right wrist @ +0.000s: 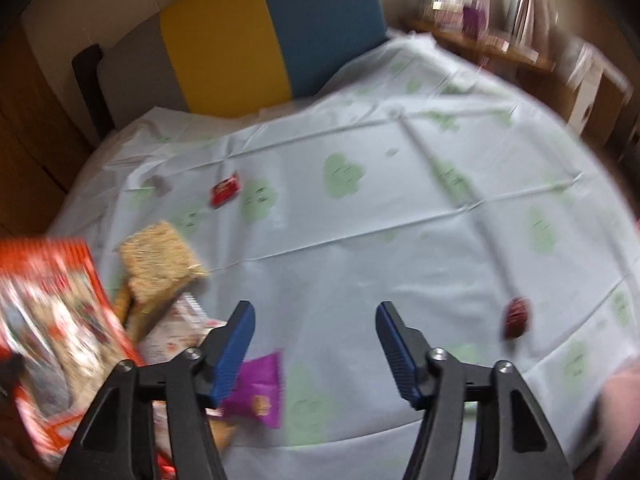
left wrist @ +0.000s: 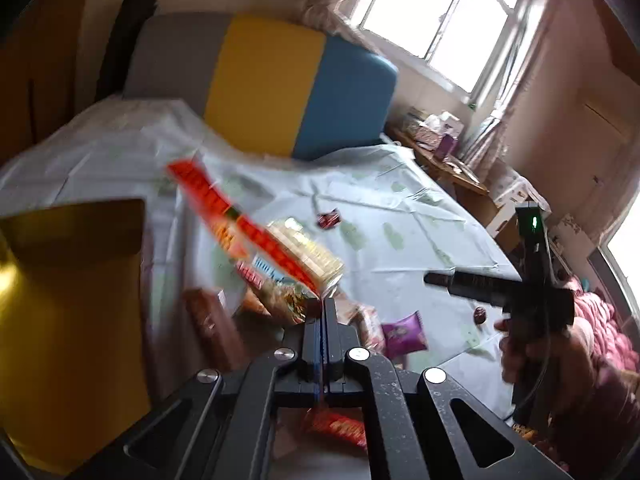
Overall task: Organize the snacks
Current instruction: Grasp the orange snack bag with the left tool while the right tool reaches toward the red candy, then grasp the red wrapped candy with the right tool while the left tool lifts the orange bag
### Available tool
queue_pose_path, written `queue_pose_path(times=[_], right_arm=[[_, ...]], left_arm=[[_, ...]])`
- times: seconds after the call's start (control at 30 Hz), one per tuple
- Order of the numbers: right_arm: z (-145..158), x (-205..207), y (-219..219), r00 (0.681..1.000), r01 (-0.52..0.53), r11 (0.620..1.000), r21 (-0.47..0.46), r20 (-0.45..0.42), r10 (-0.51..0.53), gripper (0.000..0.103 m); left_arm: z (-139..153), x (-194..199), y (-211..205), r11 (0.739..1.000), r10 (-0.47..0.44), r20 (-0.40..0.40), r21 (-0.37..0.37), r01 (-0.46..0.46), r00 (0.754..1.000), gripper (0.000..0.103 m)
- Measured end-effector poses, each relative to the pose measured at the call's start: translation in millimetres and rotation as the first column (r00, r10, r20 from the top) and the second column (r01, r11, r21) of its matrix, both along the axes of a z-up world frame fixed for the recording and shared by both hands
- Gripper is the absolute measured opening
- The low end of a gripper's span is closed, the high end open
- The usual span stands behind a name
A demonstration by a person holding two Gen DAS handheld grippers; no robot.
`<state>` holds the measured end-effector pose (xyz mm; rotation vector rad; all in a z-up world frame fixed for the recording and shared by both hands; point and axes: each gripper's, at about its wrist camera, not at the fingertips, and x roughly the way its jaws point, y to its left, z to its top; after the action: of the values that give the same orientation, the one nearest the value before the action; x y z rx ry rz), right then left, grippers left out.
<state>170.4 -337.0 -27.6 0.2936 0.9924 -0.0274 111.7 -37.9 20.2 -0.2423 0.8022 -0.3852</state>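
Note:
My left gripper (left wrist: 322,305) is shut on the corner of a red snack bag (left wrist: 240,224), which hangs blurred up and to the left above the bed. The same red snack bag (right wrist: 52,312) fills the left edge of the right wrist view. My right gripper (right wrist: 316,322) stands open over the pale sheet (right wrist: 400,220) with nothing between its blue pads (right wrist: 234,344). A purple packet (right wrist: 258,388) lies just under its left finger. A pile of snacks with a noodle block (right wrist: 160,264) lies to the left of it.
A small red packet (right wrist: 225,193) and a dark red round sweet (right wrist: 517,317) lie apart on the sheet. A yellow box (left wrist: 68,320) stands at the left, a brown carton (left wrist: 212,328) beside it. A grey, yellow and blue headboard (left wrist: 264,84) is behind; a cluttered wooden desk (left wrist: 452,160) is at the right.

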Motion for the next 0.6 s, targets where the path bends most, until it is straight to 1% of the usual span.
queue_pose_path(times=[0.1, 0.2, 0.27, 0.47, 0.53, 0.6], right_arm=[[-1, 21, 12, 1.0, -0.029, 0.996, 0.086, -0.009, 0.03, 0.06], [-5, 51, 27, 0.999, -0.029, 0.99, 0.135, -0.011, 0.03, 0.06], [-10, 72, 36, 1.0, -0.022, 0.987, 0.16, -0.019, 0.025, 0.06], [-38, 135, 39, 0.993, 0.095, 0.966, 0.239, -0.095, -0.074, 0.06], [-46, 151, 40, 0.987, 0.129, 0.959, 0.251, -0.125, -0.1, 0.06], [-53, 161, 40, 0.982, 0.164, 0.949, 0.269, -0.139, -0.13, 0.061]], left_arm=[[-10, -1, 9, 1.0, 0.027, -0.037, -0.015, -0.028, 0.999, 0.0], [-19, -2, 13, 0.999, 0.048, -0.058, -0.002, -0.048, 0.997, 0.001], [-24, 0, 17, 0.998, 0.056, -0.077, -0.009, -0.057, 0.995, 0.002], [-38, 5, 24, 0.996, 0.079, -0.124, -0.019, -0.082, 0.989, 0.003], [-42, 7, 26, 0.996, 0.079, -0.137, -0.03, -0.084, 0.987, 0.003], [-44, 9, 25, 0.997, 0.072, -0.138, -0.024, -0.076, 0.988, 0.003]])
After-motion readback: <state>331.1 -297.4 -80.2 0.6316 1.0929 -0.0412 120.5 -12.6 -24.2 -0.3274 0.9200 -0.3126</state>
